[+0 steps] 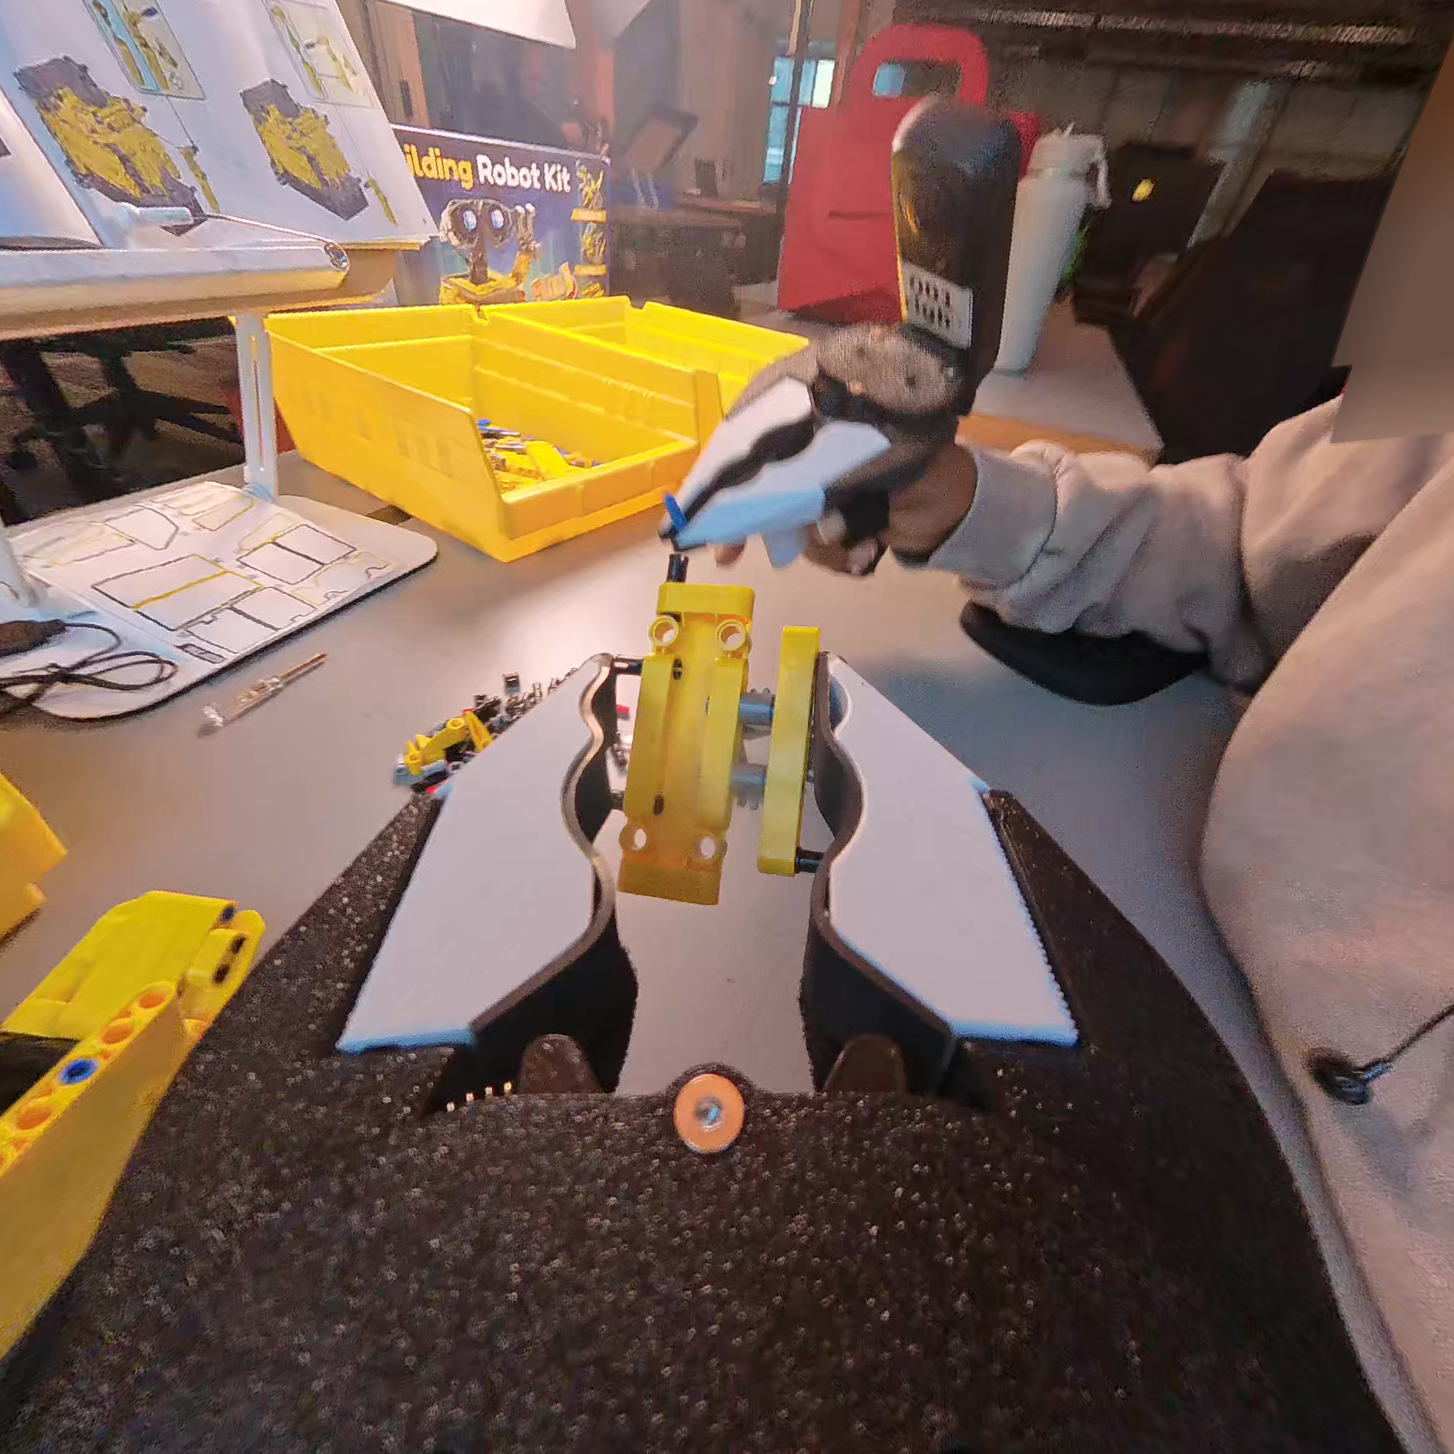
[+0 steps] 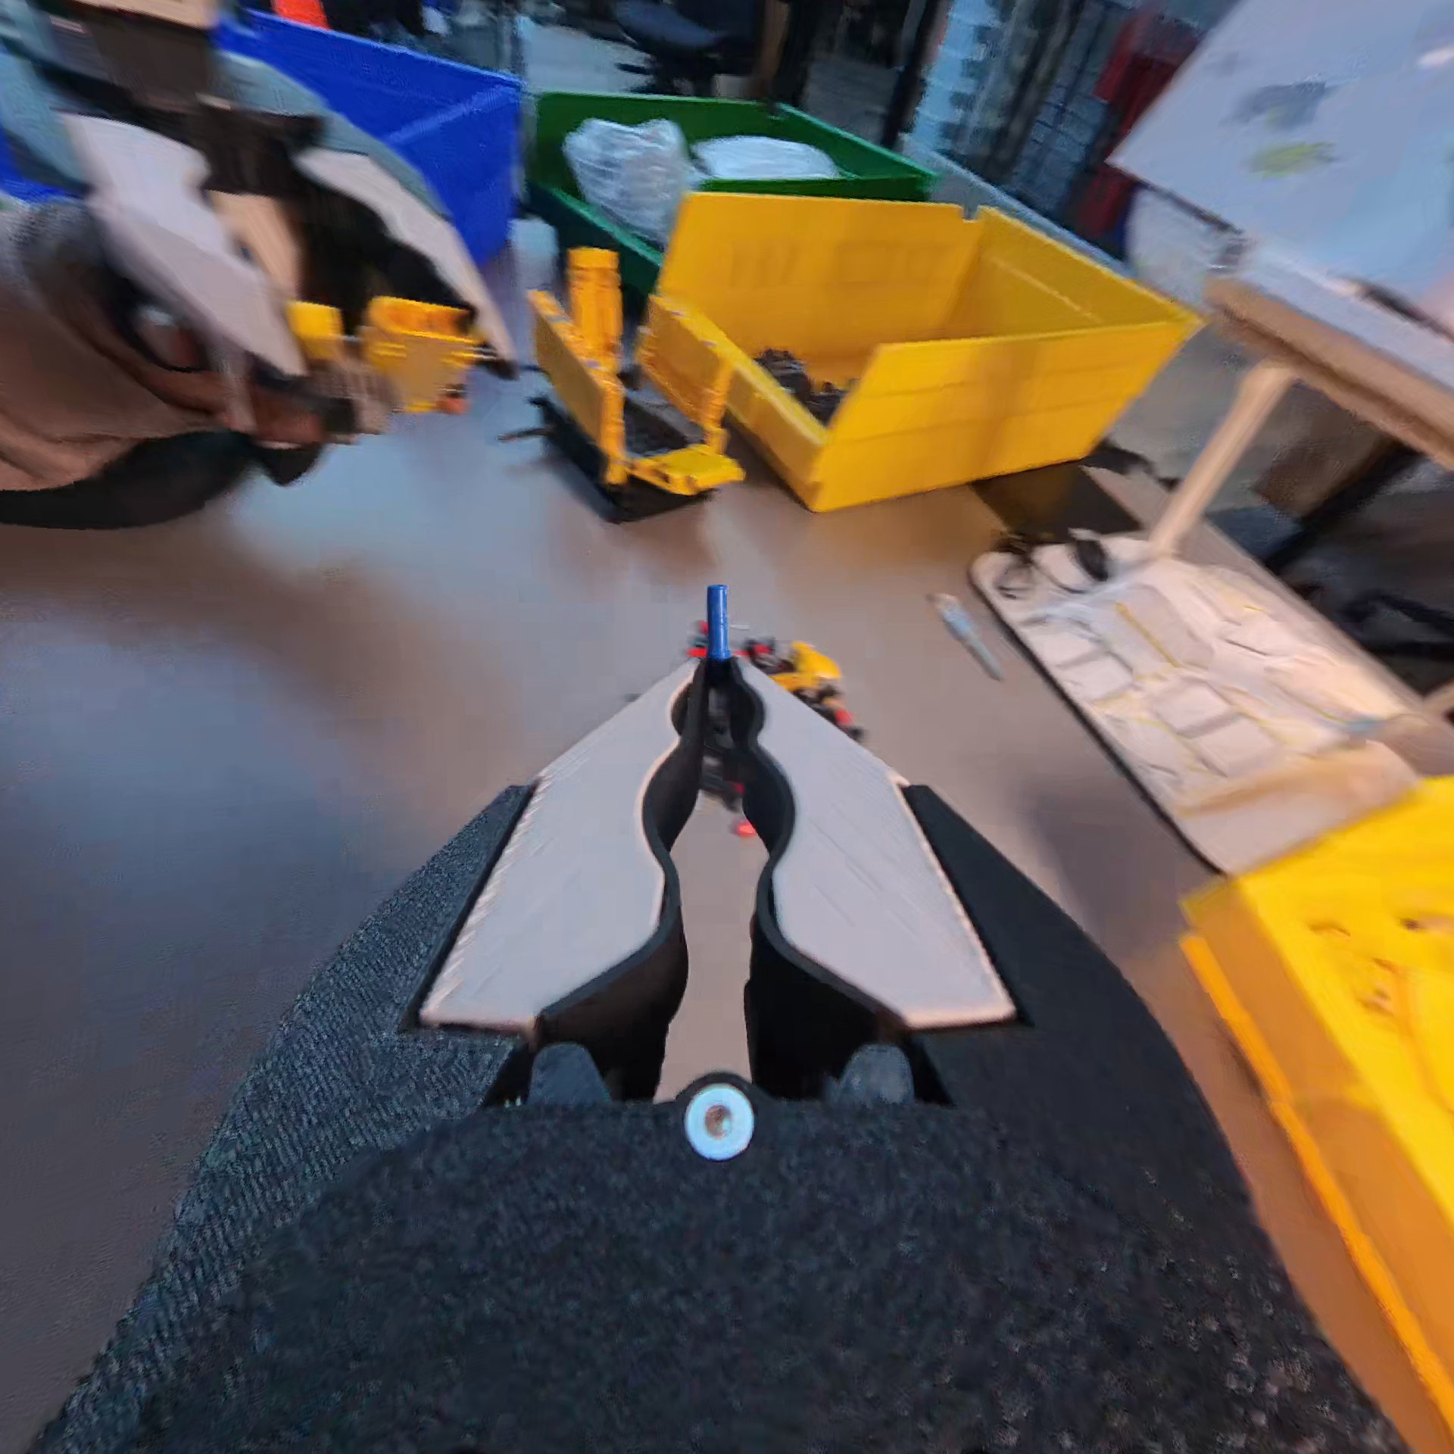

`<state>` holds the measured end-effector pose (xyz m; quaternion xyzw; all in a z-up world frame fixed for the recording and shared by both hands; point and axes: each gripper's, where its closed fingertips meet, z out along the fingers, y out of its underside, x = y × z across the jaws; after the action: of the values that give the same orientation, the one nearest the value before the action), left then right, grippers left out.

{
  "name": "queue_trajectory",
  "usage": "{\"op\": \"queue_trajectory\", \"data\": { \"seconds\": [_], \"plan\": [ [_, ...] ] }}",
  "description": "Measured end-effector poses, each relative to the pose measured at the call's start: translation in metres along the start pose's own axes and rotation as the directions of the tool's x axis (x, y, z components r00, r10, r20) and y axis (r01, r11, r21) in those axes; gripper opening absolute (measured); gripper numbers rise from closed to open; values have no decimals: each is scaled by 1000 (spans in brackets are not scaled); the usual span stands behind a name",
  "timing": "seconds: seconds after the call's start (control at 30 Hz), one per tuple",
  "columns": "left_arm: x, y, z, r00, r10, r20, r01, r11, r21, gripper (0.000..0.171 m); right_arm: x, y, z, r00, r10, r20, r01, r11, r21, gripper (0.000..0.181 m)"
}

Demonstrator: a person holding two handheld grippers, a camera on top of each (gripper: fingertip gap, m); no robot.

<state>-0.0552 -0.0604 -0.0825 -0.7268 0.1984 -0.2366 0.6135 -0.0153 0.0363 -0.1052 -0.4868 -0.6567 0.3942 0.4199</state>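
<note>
My left gripper [image 1: 712, 677] is shut on a yellow brick assembly [image 1: 692, 755] with a yellow side beam on grey axles, and holds it upright above the grey table [image 1: 393, 826]. My right gripper [image 2: 716, 669] is shut on a small blue pin [image 2: 717, 621]. In the left wrist view the right gripper [image 1: 680, 535] hovers with the blue pin [image 1: 671, 507] just above a black pin [image 1: 677, 565] on the assembly's top. The right wrist view shows the left gripper [image 2: 378, 346] and assembly [image 2: 417, 346] blurred at upper left.
Yellow bins [image 1: 551, 409] with loose parts stand at the back. A part-built yellow model [image 2: 629, 393] stands beside them. A pile of small parts [image 1: 464, 732], a metal tool [image 1: 260, 692], a white outline mat [image 1: 197, 582] and an instruction stand [image 1: 197, 118] are left. One gripper's finger ends stand about 11 centimeters off the other's.
</note>
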Motion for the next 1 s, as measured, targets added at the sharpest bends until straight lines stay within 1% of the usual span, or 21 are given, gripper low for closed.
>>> {"op": "queue_trajectory", "data": {
  "seconds": [0.07, 0.1, 0.17, 0.23, 0.27, 0.3, 0.33, 0.37, 0.43, 0.5, 0.53, 0.6, 0.63, 0.67, 0.7, 0.73, 0.77, 0.83, 0.93, 0.97, 1.0],
  "plan": [
    [-3, 6, 5, 994, 94, 57, -91, 994, -58, 49, 61, 9, -20, 977, -9, -212, 1, 999, -37, 3],
    [-3, 10, 8, 989, 130, 69, -124, 989, -86, 49, 93, 15, -33, 948, -14, -318, -5, 998, -61, 3],
    [0, 16, 13, 980, 182, 77, -173, 978, -116, 48, 154, 30, -61, 860, -37, -509, -27, 992, -119, 3],
    [2, 21, 16, 968, 234, 89, -221, 966, -135, 48, 201, 57, -84, 773, -68, -631, -92, 972, -217, 4],
    [3, 22, 18, 959, 264, 98, -249, 958, -144, 48, 220, 70, -93, 727, -81, -682, -128, 960, -250, 14],
    [2, 24, 19, 949, 295, 109, -277, 948, -156, 48, 231, 80, -100, 696, -80, -713, -160, 951, -263, 33],
    [2, 26, 20, 937, 329, 118, -308, 937, -168, 48, 235, 83, -102, 681, -63, -730, -175, 953, -246, 50],
    [2, 28, 21, 924, 363, 123, -339, 923, -181, 49, 232, 79, -102, 683, -41, -730, -169, 963, -212, 56],
    [5, 29, 22, 896, 425, 133, -396, 897, -197, 48, 215, 59, -98, 714, -25, -699, -117, 981, -154, 58],
    [7, 28, 23, 861, 489, 144, -456, 865, -210, 48, 177, 35, -79, 816, 26, -578, -94, 992, -87, 54],
    [8, 28, 24, 841, 520, 149, -485, 847, -215, 48, 148, 23, -64, 879, 86, -470, -118, 992, -39, 53],
    [10, 29, 25, 807, 570, 154, -532, 815, -229, 48, 74, -2, -34, 965, 204, -162, -201, 979, 34, 50],
    [10, 30, 25, 792, 591, 155, -550, 800, -241, 48, 34, -15, -21, 971, 241, 1, -240, 969, 52, 46],
    [9, 32, 26, 775, 612, 157, -566, 783, -258, 49, -1, -27, -12, 953, 270, 140, -280, 958, 60, 44],
    [7, 35, 26, 758, 633, 159, -580, 765, -280, 49, -33, -36, -4, 926, 281, 251, -302, 952, 51, 40],
    [5, 37, 26, 739, 653, 164, -593, 747, -301, 49, -57, -37, 4, 909, 276, 312, -294, 956, 14, 36],
    [4, 39, 26, 722, 672, 164, -605, 729, -319, 49, -71, -33, 12, 912, 256, 320, -262, 965, -26, 36],
    [3, 42, 26, 689, 707, 160, -628, 692, -355, 49, -81, -24, 26, 933, 219, 286, -210, 976, -63, 33],
    [1, 47, 28, 641, 753, 147, -657, 638, -402, 49, -90, -21, 35, 900, 296, 319, -286, 955, -78, 23],
    [1, 49, 28, 628, 765, 141, -665, 622, -414, 49, -89, -19, 37, 900, 307, 309, -297, 951, -80, 16],
    [0, 51, 28, 618, 774, 136, -670, 610, -424, 49, -89, -16, 37, 897, 309, 316, -298, 951, -83, 15]
  ]
}}
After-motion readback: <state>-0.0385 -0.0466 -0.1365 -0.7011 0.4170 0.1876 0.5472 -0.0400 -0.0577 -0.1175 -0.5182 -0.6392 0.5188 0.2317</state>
